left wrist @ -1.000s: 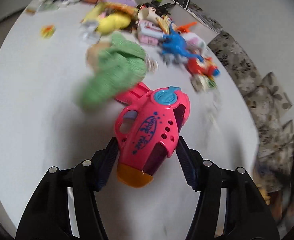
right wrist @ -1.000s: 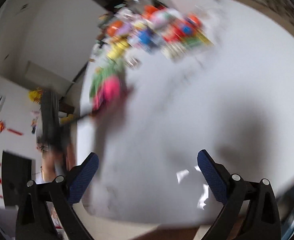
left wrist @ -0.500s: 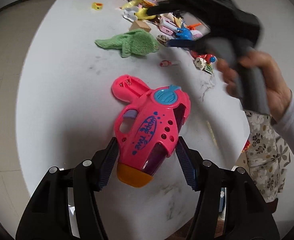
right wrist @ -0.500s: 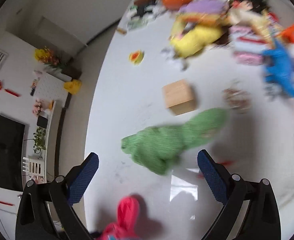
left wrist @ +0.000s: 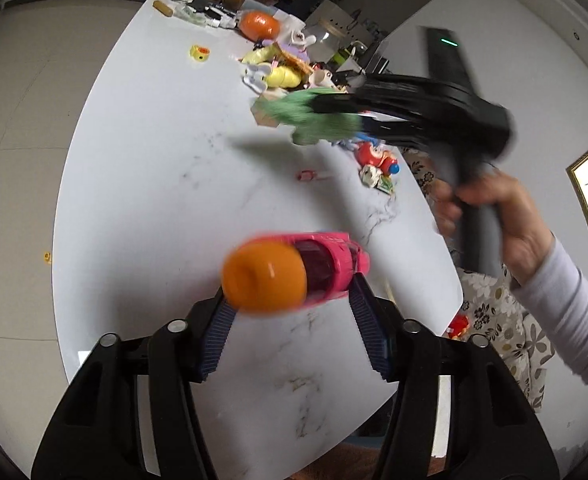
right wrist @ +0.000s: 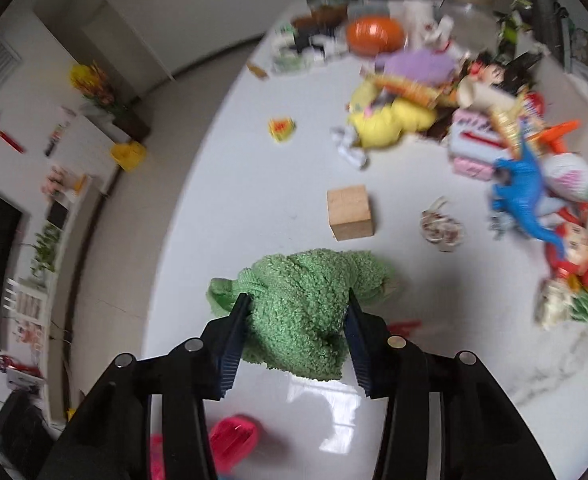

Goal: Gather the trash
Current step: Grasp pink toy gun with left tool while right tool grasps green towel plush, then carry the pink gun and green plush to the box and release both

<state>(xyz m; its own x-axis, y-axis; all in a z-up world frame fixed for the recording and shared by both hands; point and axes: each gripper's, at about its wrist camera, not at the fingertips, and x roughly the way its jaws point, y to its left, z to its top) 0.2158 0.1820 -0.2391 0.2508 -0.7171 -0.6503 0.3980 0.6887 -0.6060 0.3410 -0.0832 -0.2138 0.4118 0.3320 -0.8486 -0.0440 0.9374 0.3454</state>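
Observation:
My left gripper (left wrist: 289, 300) is shut on a pink toy gun (left wrist: 326, 266) with an orange muzzle (left wrist: 263, 278) and holds it above the white marble table (left wrist: 153, 168); the muzzle now points at the camera. My right gripper (right wrist: 296, 312) is shut on a green fuzzy cloth (right wrist: 306, 300) low over the table. In the left wrist view the right gripper (left wrist: 334, 114) and the green cloth (left wrist: 314, 120) show blurred at the far side, held by a hand (left wrist: 490, 208).
A wooden cube (right wrist: 350, 212), a blue dinosaur (right wrist: 522, 192), a yellow plush (right wrist: 386, 120), an orange ball (right wrist: 374, 32) and several other toys and wrappers crowd the table's far end. A small red piece (left wrist: 312, 176) lies mid-table. A floral sofa (left wrist: 506, 336) stands at the right.
The left gripper has lifted and tipped the pink toy gun so its muzzle faces the camera. The right gripper has come down and closed on the green cloth.

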